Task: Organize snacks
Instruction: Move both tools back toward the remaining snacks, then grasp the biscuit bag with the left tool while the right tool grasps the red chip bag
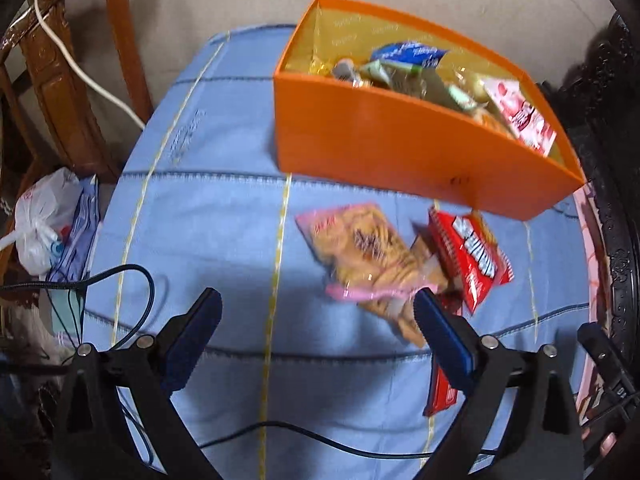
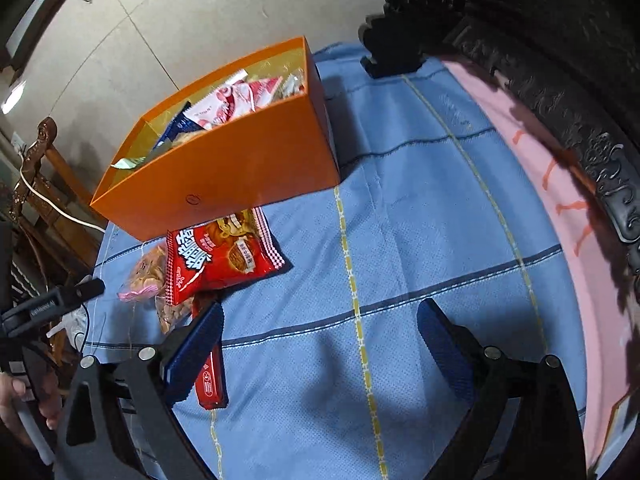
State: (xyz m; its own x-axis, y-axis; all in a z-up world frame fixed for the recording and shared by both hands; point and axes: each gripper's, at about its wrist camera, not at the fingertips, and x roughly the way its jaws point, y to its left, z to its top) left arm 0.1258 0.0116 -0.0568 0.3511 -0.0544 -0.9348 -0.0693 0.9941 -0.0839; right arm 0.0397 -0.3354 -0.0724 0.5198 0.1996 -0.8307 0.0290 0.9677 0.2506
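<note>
With both the left gripper (image 1: 316,304) and right gripper (image 2: 320,316) released and empty, either risked pinching overlapped packets (image 1: 468,256) beside the orange box (image 1: 400,148) together.

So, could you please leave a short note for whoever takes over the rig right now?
Left gripper: open, empty, above the blue cloth.
Right gripper: open, empty.
Orange box: on the cloth, already holding several snack packets.
Left out, in front of the box: pink-edged biscuit bag, red snack bag, clear bag under them, slim red pack near the right gripper's finger.
Next, probably: move these into the box.
</note>
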